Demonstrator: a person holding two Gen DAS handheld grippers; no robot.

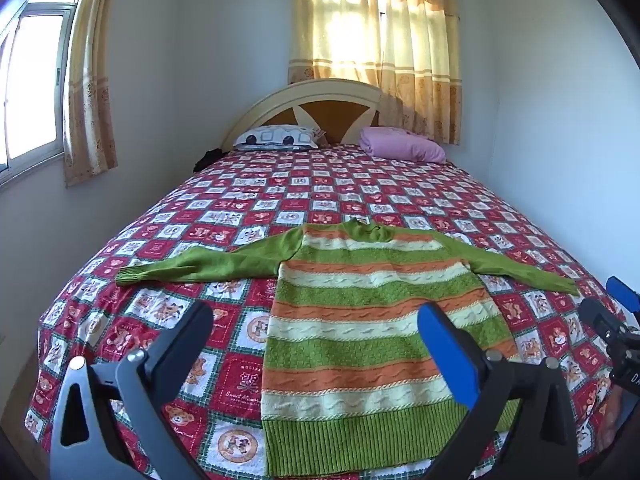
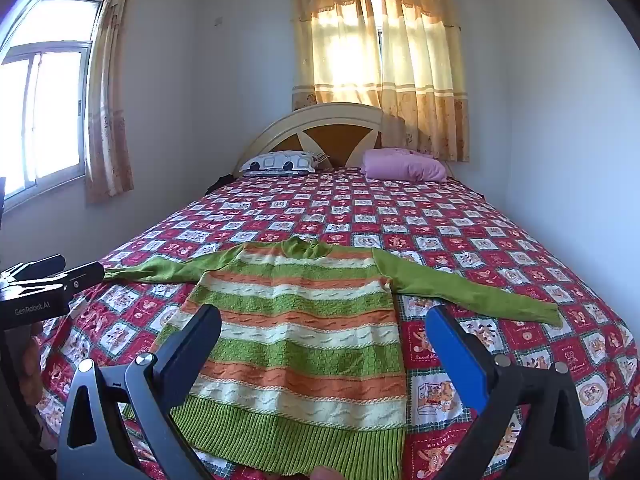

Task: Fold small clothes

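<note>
The striped sweater (image 1: 360, 320) is lying flat on the near end of the bed (image 1: 320, 192), sleeves spread left and right. The left gripper (image 1: 316, 328) and the right gripper (image 2: 324, 332) are hovering above it, jaws standing fully apart, gripping nothing.

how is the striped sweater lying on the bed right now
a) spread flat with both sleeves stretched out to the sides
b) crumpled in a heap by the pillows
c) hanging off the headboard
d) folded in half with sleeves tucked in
a: the sweater lies flat on the bedspread, both green sleeves spread sideways, nothing folded yet.
</note>
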